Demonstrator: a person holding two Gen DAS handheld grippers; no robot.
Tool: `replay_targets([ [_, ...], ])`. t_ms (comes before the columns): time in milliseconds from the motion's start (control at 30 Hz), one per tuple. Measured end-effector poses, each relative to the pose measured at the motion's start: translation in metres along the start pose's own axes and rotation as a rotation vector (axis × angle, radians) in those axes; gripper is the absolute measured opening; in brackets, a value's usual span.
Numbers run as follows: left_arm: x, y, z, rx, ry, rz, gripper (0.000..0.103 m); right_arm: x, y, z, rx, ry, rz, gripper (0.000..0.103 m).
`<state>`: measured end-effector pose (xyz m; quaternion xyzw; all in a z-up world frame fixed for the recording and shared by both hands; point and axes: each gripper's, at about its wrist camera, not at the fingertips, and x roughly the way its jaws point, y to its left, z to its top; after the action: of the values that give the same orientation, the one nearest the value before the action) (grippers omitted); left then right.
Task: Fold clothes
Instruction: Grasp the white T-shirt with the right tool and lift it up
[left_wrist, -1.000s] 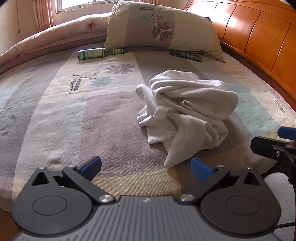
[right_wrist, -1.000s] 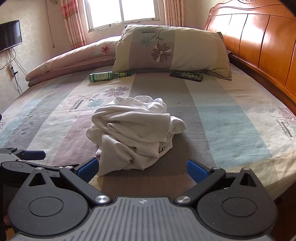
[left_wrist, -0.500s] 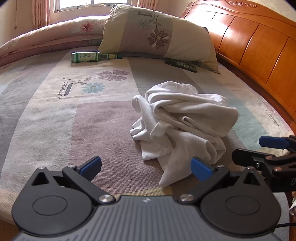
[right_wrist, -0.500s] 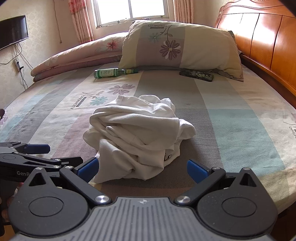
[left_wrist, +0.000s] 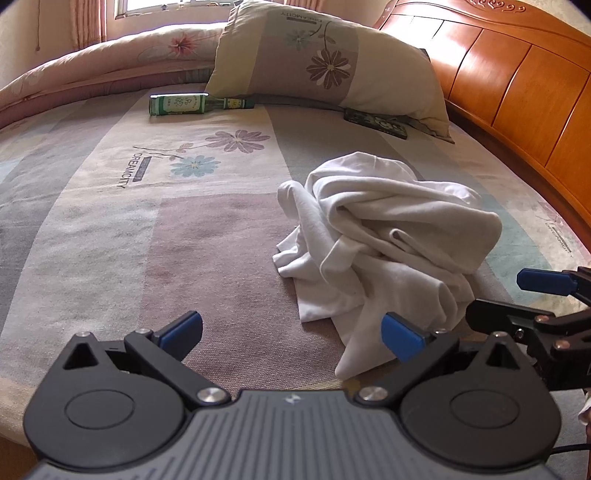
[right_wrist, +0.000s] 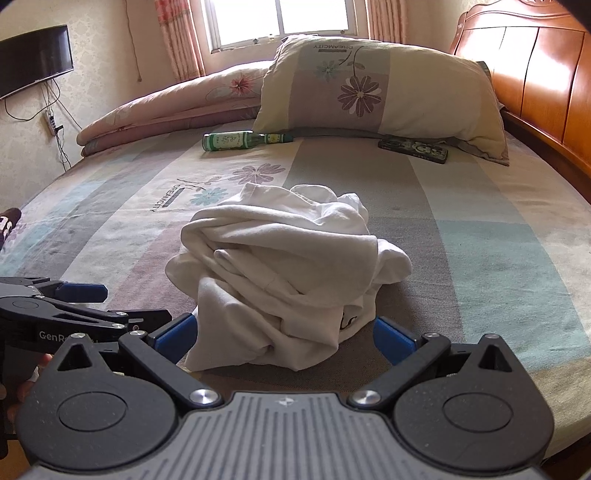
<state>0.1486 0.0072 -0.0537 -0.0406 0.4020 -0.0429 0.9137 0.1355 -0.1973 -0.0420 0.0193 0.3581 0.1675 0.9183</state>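
Note:
A crumpled white garment (left_wrist: 384, 240) lies in a heap on the patterned bed sheet (left_wrist: 147, 236). My left gripper (left_wrist: 291, 334) is open over the sheet, and its right blue pad (left_wrist: 402, 334) is level with the heap's near corner. In the right wrist view the same garment (right_wrist: 284, 266) fills the middle. My right gripper (right_wrist: 284, 336) is open, its blue pads on either side of the heap's near edge. Each gripper shows at the edge of the other's view: the right one (left_wrist: 532, 302), the left one (right_wrist: 85, 306).
A green glass bottle (left_wrist: 192, 104) lies on its side near the pillow (left_wrist: 325, 62). A dark flat phone-like object (left_wrist: 375, 122) rests by the pillow's front. A rolled quilt (right_wrist: 173, 107) lines the far side. The wooden headboard (left_wrist: 517, 92) runs along the right.
Both grippers have moved forward toward the white heap, which now looks larger. The right gripper's pads now flank its near edge. The garment itself has not moved.

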Motion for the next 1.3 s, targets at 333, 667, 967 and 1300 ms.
replay_targets([
  [333,0.01,0.005,0.017,0.017,0.016,0.01,0.102,0.008,-0.027,0.017,0.009,0.007,-0.025,0.078],
  [667,0.02,-0.002,0.028,0.052,0.016,-0.029,0.102,0.034,-0.05,0.043,-0.019,0.008,0.05,0.019],
  [967,0.023,0.001,0.038,0.047,0.002,-0.036,0.102,0.028,-0.067,0.093,-0.065,-0.038,0.073,0.017],
  [1300,0.023,0.014,0.043,0.035,-0.013,-0.033,0.102,0.046,0.0,0.172,-0.317,-0.075,0.161,0.016],
])
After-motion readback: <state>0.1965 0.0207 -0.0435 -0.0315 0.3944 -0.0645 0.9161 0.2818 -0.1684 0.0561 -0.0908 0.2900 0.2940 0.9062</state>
